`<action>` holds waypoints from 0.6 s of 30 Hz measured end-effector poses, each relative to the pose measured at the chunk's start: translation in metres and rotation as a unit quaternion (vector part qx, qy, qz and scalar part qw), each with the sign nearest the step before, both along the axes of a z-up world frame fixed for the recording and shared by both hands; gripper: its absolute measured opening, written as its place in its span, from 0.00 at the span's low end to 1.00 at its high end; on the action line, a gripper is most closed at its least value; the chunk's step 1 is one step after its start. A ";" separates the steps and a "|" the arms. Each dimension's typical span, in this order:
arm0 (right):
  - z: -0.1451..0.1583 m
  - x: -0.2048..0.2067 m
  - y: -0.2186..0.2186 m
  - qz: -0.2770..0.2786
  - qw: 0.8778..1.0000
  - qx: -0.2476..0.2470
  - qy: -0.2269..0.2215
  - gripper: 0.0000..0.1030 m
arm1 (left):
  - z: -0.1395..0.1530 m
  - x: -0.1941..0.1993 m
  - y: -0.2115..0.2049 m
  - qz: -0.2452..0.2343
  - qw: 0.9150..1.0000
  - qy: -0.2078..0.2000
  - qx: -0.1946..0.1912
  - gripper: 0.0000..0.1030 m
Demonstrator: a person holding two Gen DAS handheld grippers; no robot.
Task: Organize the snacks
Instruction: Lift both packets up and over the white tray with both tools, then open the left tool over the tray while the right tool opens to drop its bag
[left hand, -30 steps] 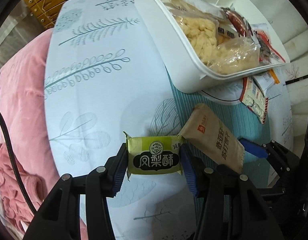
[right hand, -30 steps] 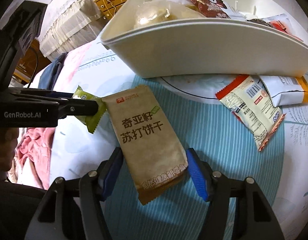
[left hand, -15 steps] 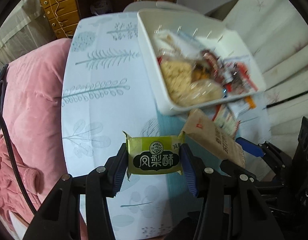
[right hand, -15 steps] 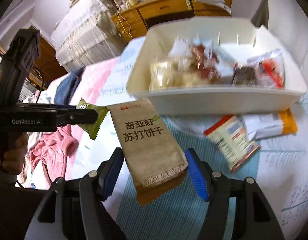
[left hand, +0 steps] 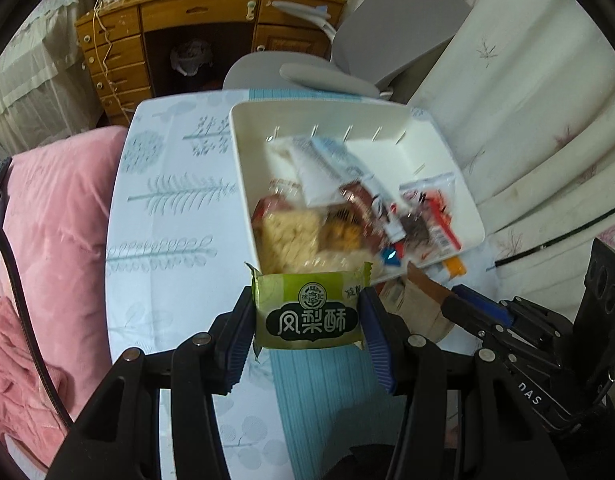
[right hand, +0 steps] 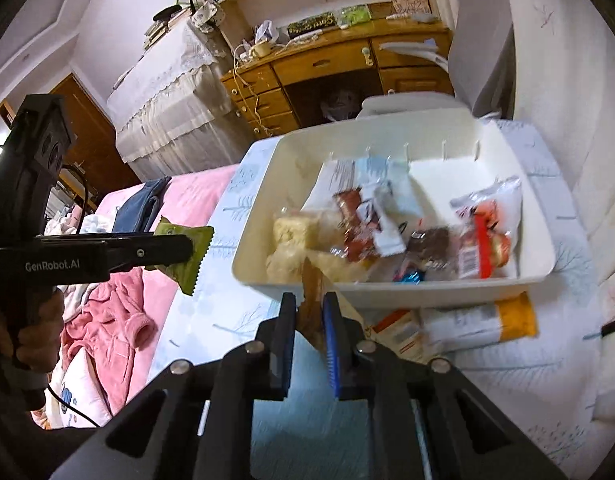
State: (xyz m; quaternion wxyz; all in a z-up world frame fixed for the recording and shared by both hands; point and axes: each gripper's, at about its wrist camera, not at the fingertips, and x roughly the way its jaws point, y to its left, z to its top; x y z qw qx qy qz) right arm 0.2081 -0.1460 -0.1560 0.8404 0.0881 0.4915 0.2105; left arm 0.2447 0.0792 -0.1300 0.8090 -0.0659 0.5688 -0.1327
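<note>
My left gripper (left hand: 306, 304) is shut on a green pineapple-cake packet (left hand: 307, 320), held flat above the table's near part, just short of the white bin (left hand: 243, 184). The bin holds several snack packets. In the right wrist view that left gripper (right hand: 187, 248) holds the green packet (right hand: 191, 260) left of the bin (right hand: 387, 292). My right gripper (right hand: 309, 308) has its jaws closing, now narrow, with a brown cracker packet (right hand: 310, 292) edge-on between the pads, in front of the bin's near wall. The same brown packet (left hand: 423, 304) shows in the left wrist view.
A white-and-orange packet (right hand: 487, 316) and a red-and-white packet (right hand: 391, 328) lie on the leaf-print tablecloth (left hand: 167, 240) beside the bin. Pink bedding (left hand: 47, 220) borders the table on the left. A wooden desk (left hand: 179, 20) and grey chair (left hand: 387, 32) stand behind.
Both grippers have risen with their packets, so the bin is now seen from above. The right gripper's jaws have narrowed and the brown packet has turned from flat to edge-on.
</note>
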 end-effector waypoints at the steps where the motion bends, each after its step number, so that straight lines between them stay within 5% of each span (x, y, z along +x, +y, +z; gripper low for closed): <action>1: 0.002 0.003 -0.004 0.000 1.000 0.001 -0.001 0.13 | 0.002 0.004 -0.003 0.002 1.000 -0.004 -0.001 0.48; 18: 0.057 0.044 -0.042 -0.009 0.997 0.019 -0.071 0.12 | 0.011 0.058 -0.029 0.029 0.999 -0.043 -0.006 0.49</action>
